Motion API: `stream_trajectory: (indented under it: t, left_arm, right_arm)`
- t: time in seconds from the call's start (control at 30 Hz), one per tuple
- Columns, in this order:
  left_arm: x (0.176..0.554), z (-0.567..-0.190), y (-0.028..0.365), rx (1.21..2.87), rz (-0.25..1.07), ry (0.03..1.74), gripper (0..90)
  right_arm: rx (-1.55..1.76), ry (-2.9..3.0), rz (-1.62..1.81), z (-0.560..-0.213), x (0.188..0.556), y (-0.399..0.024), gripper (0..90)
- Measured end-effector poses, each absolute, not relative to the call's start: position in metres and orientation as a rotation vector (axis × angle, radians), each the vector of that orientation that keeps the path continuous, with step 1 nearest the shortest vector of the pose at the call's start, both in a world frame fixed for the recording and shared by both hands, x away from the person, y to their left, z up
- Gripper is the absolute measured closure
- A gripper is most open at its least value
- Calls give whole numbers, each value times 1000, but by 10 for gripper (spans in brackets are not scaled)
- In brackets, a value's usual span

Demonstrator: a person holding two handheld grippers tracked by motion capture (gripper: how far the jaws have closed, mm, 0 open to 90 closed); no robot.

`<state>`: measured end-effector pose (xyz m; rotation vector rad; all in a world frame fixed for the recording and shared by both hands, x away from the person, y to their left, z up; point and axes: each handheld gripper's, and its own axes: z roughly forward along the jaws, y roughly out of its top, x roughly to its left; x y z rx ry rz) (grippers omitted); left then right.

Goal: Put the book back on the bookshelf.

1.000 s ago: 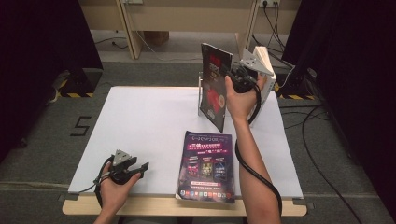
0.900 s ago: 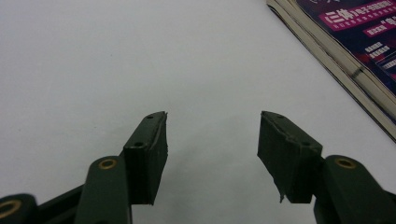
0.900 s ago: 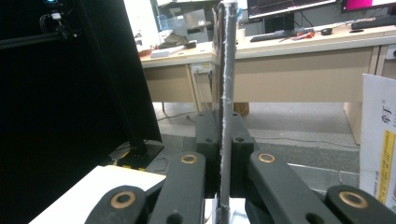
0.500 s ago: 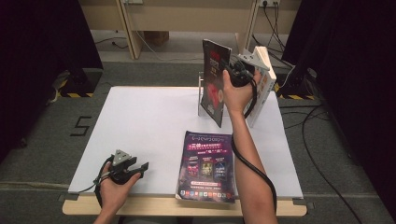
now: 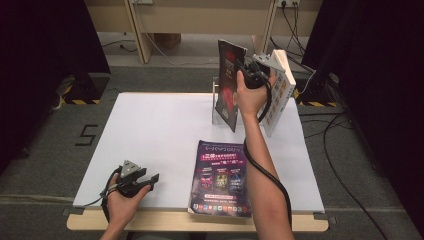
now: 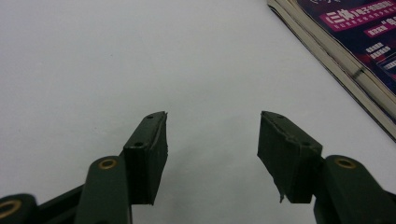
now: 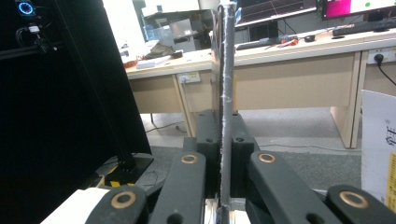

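Office lab: desks (image 7: 289, 60), monitors (image 7: 275, 9)

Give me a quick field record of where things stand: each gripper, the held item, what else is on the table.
right gripper: shut on dark magazine, held upright above the table's far side
left gripper: jaws open, nothing between them, low at the near left of the white table
purple magazine: flat at the near edge
white book: upright, far right
clear stand: beside the dark magazine

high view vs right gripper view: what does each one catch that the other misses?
High view alone: the purple-covered magazine lying flat near the white table's front edge, and the open left tool resting on it.

Right gripper view alone: the pads pinching the thin edge, plus desks with keyboards behind.

Both: the right tool shut on the upright dark-covered magazine, and the white book beside it.
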<state>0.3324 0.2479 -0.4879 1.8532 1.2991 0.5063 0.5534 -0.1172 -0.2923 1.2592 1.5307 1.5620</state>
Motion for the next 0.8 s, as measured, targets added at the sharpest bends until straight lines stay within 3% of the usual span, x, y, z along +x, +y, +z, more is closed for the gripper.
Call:
stream_trajectory:
  t: [0.27,0.8]
  left_arm:
    - [332,-488,249,1854,504,1298,420]
    - [331,-488,245,1860,504,1295,420]
  right_arm:
    - [1244,1532,1527,-307,554,-111,866]
    - [1185,1582,1441,-334,502,-126,848]
